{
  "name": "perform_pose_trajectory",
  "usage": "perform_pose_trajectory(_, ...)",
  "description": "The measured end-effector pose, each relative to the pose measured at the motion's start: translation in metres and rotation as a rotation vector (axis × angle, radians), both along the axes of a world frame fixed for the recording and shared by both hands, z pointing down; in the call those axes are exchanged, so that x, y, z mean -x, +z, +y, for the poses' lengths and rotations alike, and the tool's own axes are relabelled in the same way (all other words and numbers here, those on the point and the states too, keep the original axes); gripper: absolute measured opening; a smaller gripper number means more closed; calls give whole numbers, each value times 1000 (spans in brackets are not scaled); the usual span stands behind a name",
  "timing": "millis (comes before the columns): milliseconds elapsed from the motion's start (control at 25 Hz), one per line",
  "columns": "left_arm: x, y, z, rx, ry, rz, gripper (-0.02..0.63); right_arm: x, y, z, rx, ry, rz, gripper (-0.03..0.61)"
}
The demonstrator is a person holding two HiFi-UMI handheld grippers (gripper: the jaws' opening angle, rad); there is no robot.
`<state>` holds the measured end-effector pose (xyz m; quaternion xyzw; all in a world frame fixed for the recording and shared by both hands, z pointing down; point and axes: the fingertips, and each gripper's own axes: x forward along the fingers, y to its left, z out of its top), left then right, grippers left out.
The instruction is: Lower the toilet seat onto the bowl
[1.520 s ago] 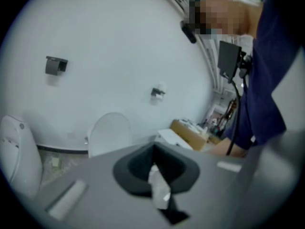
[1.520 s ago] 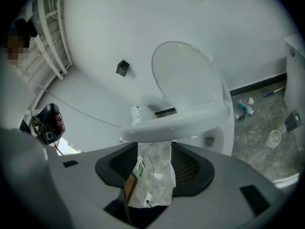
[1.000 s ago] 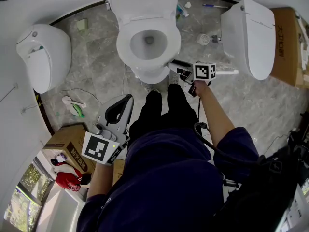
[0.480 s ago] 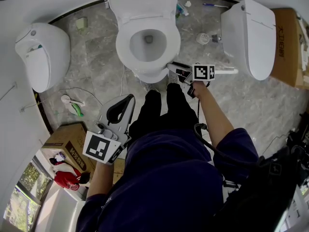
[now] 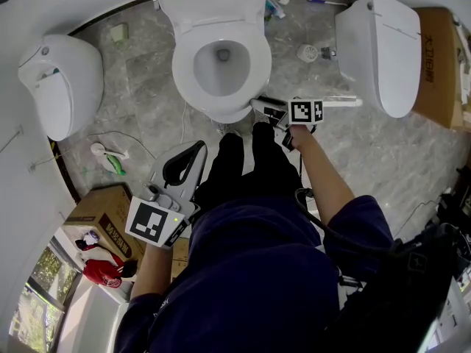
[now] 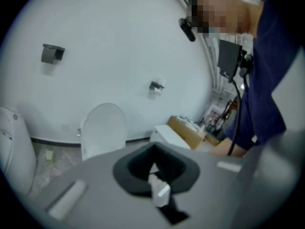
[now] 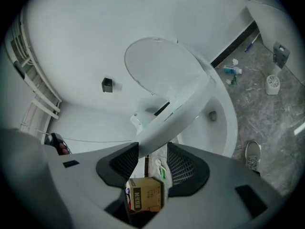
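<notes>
At the bowl's front right edge, your right gripper (image 5: 258, 106) had its tongs spread and closing round the front rim of the toilet seat (image 7: 177, 109), not yet clearly pinching it. That seat sat tilted above the bowl (image 7: 224, 128), with the lid (image 7: 159, 68) upright behind. I judged the lowering only part done, with the last drop left. Your left gripper (image 5: 196, 150) hung by your leg, tongs pressed together, empty

Three toilets (image 5: 184, 79) (image 5: 62, 87) (image 5: 383, 50), two cardboard boxes (image 5: 99, 215) (image 5: 434, 65), two hand-held grippers (image 5: 194, 150) (image 5: 259, 104).
</notes>
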<state>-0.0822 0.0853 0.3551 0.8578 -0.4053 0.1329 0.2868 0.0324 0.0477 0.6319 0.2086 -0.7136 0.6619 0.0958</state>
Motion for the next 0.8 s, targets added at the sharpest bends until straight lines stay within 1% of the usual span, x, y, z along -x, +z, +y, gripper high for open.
perform_pose_trajectory(800,-7,4,-2,19,6,-1,3,-1,25,26,92,-50,45,160)
